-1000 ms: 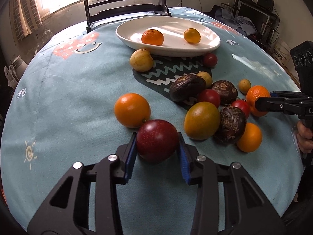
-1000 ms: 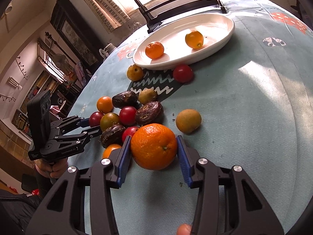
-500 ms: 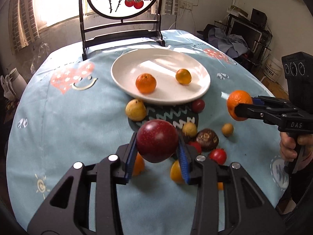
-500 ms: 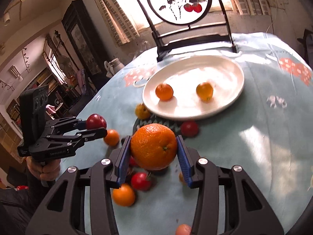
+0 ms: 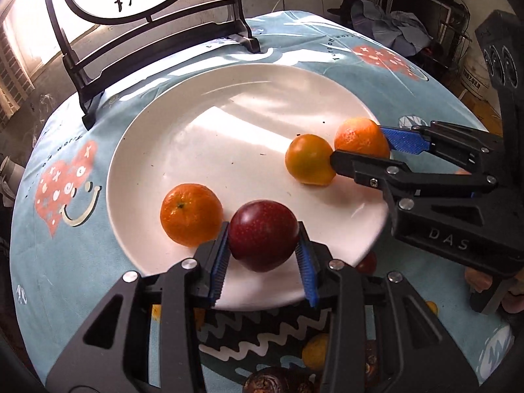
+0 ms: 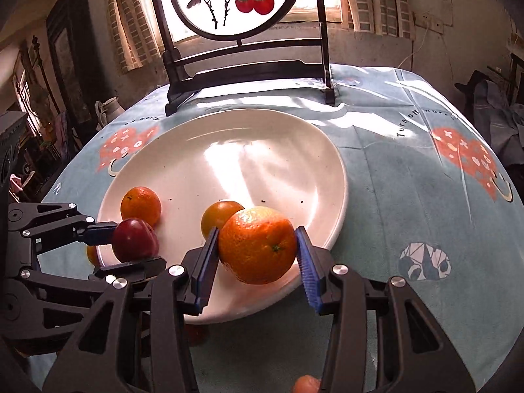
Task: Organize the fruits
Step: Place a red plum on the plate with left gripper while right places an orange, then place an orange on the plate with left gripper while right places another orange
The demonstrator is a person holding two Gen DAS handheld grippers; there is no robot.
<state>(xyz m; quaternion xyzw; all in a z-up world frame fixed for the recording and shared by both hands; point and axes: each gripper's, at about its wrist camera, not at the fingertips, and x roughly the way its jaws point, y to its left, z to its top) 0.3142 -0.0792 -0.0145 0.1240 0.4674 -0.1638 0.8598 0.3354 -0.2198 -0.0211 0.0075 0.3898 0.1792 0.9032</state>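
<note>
My left gripper (image 5: pixel 262 229) is shut on a dark red fruit (image 5: pixel 262 239) just above the near rim of the white plate (image 5: pixel 203 111). A tangerine (image 5: pixel 190 217) lies on the plate to its left, and a yellow-orange fruit (image 5: pixel 308 159) lies further right. In the right wrist view my right gripper (image 6: pixel 257 232) holds a large orange (image 6: pixel 258 249) over the near edge of the plate (image 6: pixel 262 150). Its jaws are opening, with the pads still against the peel. The orange almost touches the yellow-orange fruit (image 6: pixel 219 214). The left gripper (image 6: pixel 131 245) shows at the left.
A black stand with a round painted screen (image 6: pixel 242 65) rises behind the plate. Near me lie loose fruits: a small red one (image 5: pixel 366 263), a yellow one (image 5: pixel 316 353) and a dark brown one (image 5: pixel 271 383). A person's hand (image 5: pixel 478 278) grips the right handle.
Both grippers have carried their fruit from the pile on the cloth forward to above the plate, the red fruit and the orange staying between the pads.
</note>
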